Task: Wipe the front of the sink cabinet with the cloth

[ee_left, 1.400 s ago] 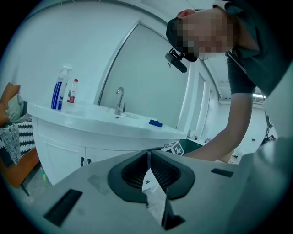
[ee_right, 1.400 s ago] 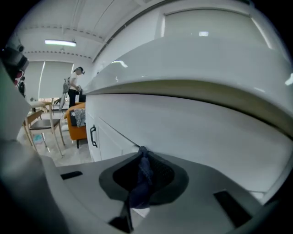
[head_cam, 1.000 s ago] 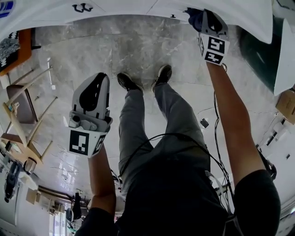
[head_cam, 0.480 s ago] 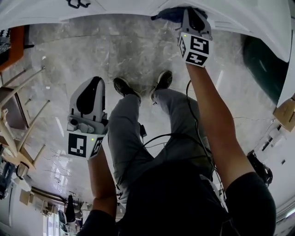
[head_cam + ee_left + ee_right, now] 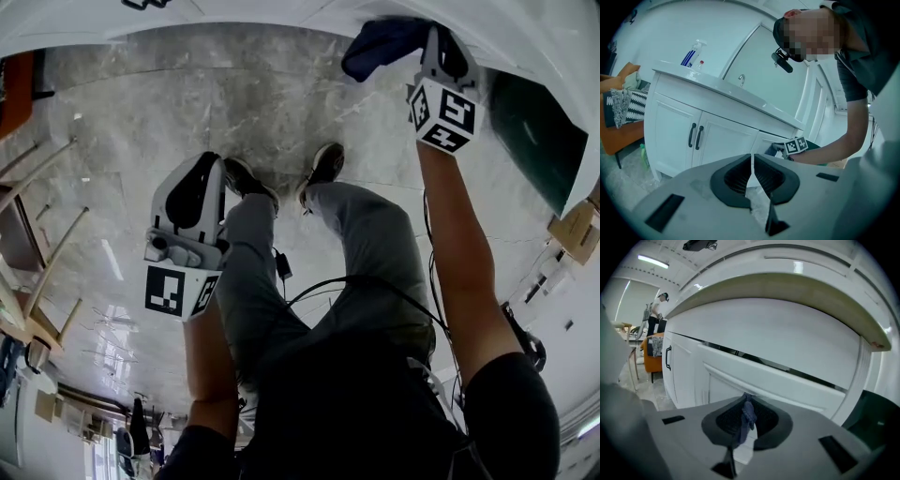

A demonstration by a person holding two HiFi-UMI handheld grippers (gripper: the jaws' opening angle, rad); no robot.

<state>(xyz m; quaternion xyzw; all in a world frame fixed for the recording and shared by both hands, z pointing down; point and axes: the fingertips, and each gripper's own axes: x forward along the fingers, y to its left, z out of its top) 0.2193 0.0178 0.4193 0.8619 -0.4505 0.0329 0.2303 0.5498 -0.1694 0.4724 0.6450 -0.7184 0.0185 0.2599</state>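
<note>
Cloth (image 5: 382, 45): dark blue, bunched, up at the white front of the sink cabinet (image 5: 281, 11), just left of the right gripper (image 5: 439, 47). In the right gripper view a thin strip of it (image 5: 747, 416) runs down between the pads. Jaws clamped on the cloth.

Right gripper (image 5: 746, 401) is aimed at a recessed panel of the cabinet front (image 5: 754, 376), under the overhanging top edge. It is close to the panel; cannot tell whether the cloth presses on it. From the left gripper view, this gripper's marker cube (image 5: 796, 145) sits at the cabinet's right section, right of the two doors with dark handles (image 5: 695, 136).

Left gripper (image 5: 192, 192): held low, beside the person's left knee, well apart from the cabinet. Jaws together, nothing between them (image 5: 751, 161).

On top of the cabinet (image 5: 670, 126): a faucet (image 5: 741, 80) and a spray bottle (image 5: 691, 54) near the left end.

Marble floor (image 5: 187, 103) below; both shoes (image 5: 323, 164) planted near the cabinet base. An orange seat (image 5: 623, 136) with patterned fabric stands left of the cabinet.
</note>
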